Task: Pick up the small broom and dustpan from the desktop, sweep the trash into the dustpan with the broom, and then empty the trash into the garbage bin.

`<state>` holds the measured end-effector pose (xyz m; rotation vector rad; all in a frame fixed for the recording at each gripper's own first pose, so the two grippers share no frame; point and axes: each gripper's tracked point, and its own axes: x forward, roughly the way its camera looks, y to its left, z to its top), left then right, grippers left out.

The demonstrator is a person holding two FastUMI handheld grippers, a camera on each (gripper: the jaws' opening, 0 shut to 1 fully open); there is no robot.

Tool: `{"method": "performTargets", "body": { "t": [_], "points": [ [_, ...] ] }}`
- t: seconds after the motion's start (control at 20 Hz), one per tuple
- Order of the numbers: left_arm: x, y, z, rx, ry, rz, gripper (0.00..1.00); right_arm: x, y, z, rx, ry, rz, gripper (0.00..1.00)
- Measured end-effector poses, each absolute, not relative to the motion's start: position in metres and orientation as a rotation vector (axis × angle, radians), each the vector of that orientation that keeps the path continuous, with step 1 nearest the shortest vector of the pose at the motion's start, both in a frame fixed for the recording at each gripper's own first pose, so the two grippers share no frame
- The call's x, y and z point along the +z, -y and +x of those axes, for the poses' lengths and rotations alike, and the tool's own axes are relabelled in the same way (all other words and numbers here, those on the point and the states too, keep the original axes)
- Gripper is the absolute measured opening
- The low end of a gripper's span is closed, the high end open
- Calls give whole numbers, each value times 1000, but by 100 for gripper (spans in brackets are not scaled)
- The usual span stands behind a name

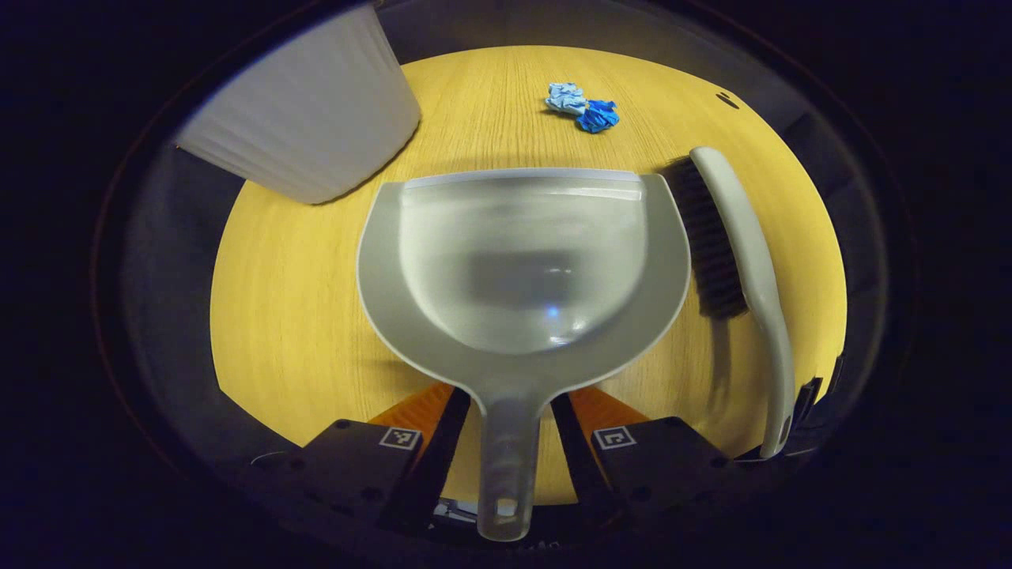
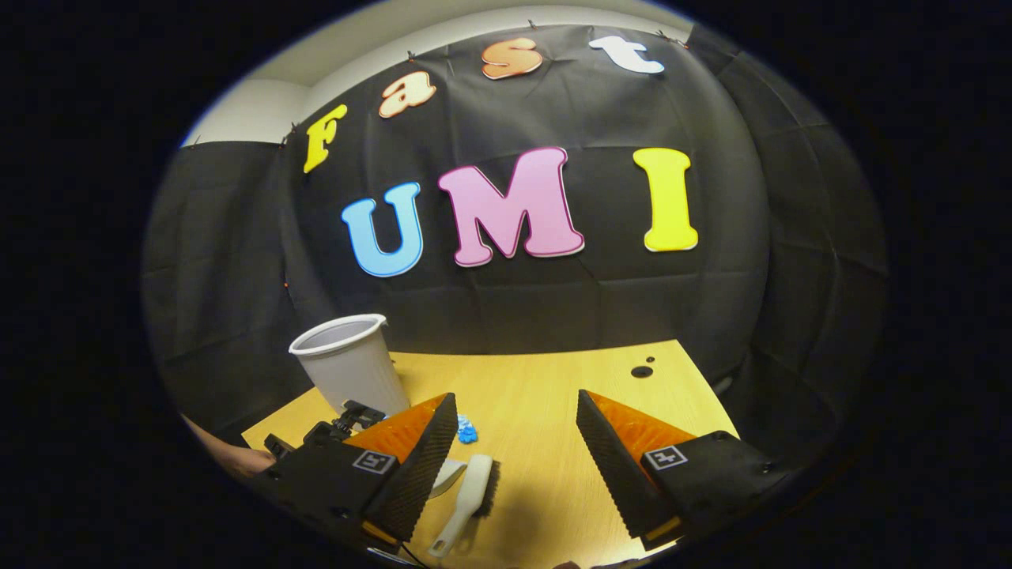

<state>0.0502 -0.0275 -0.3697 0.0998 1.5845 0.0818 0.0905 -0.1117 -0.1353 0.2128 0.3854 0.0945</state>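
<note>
Straddling the stiff, light dustpan [image 1: 522, 261] handle, left tool [image 1: 506, 431] gapes apart; right tool [image 2: 518, 462] likewise, above broom [image 2: 466, 494].

Both grippers, left gripper [image 1: 506, 411] and right gripper [image 2: 518, 442], have black housings with screws, ridged wedge fingers and a square marker behind each jaw.

Grey translucent dustpan [image 1: 522, 269]; pale grey broom [image 1: 751, 276] with black bristles. My table [image 1: 300, 300] is yellow wood-grain. Trash [image 1: 581, 107]: crumpled light blue and deep blue. White ribbed bin [image 1: 308, 118].
</note>
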Motion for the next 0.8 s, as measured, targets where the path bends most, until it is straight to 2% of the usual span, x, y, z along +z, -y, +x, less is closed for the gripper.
{"method": "performTargets", "body": {
  "t": [0.1, 0.25, 0.3, 0.4, 0.6, 0.8],
  "points": [
    [-371, 31, 58, 32, -1584, 82, 54, -146, 99, 85, 70, -427, 193, 98],
    [-371, 29, 58, 3, -1606, 71, 34, -173, 75, 77, 39, -551, 142, 98],
    [-373, 28, 57, -20, -1606, 66, 31, -183, 69, 74, 27, -608, 118, 98],
    [-370, 25, 56, -83, -1591, 60, 30, -201, 56, 64, 8, -697, 93, 98],
    [-369, 18, 54, -180, -1558, -3, 31, -258, 14, 25, 61, -1022, 94, 98],
    [-370, 14, 49, -237, -1512, -25, 30, -321, 4, 10, 72, -1263, -25, 100]
  ]
}}
